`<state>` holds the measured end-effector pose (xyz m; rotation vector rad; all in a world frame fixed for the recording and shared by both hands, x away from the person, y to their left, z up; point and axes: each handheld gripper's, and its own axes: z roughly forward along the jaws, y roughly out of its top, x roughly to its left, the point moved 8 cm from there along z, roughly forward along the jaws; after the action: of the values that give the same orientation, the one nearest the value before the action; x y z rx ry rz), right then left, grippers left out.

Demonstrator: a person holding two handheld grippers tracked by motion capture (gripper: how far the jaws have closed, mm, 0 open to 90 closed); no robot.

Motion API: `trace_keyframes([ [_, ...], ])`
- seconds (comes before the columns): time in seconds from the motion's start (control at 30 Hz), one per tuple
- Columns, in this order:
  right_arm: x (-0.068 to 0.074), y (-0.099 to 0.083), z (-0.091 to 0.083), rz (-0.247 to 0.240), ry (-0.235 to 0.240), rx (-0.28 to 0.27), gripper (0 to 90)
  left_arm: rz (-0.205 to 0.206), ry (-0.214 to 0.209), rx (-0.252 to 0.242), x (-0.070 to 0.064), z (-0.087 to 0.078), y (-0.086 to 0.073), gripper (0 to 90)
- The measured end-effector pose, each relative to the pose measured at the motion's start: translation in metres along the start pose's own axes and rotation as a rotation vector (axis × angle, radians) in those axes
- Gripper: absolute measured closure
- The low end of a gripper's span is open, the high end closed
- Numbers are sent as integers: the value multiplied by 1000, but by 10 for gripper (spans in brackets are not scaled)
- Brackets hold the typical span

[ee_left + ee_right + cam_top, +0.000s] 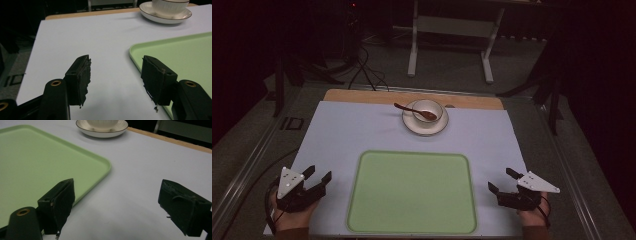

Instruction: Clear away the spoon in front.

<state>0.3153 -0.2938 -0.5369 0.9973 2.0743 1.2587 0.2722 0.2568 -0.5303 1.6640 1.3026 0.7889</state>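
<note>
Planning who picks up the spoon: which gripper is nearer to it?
Left, slightly. The spoon lies across the cup, handle pointing left. Left gripper sits near-left of it; right gripper near-right, a little farther.

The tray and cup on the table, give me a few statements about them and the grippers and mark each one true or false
1. The green tray is empty. True.
2. The cup stands on the tray. False: it stands on a saucer beyond the tray.
3. A spoon rests in the cup. True.
4. The left gripper holds the spoon. False: its jaws are open and hold nothing.
5. The right gripper is open, to the right of the tray. True.
</note>
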Motion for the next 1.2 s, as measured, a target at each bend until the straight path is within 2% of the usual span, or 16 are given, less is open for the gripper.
trace_keyframes([
  [0.1, -2, -1, 2, 5, -4, 9, 137, -18, -12, 9, 1, 3, -1, 396],
  [0.6, -4, -3, 6, -2, -5, 25, 139, -3, -29, 32, -7, 14, 0, 387],
  [0.83, -4, -4, 5, 5, -9, 23, 139, -13, -56, 3, -17, 16, 16, 378],
  [1.0, -5, -3, 3, 12, -21, 15, 139, 2, -71, 12, -23, 24, 25, 367],
  [1.2, -5, -3, 4, 7, -21, 16, 139, 13, -116, -24, -37, 33, 53, 365],
])
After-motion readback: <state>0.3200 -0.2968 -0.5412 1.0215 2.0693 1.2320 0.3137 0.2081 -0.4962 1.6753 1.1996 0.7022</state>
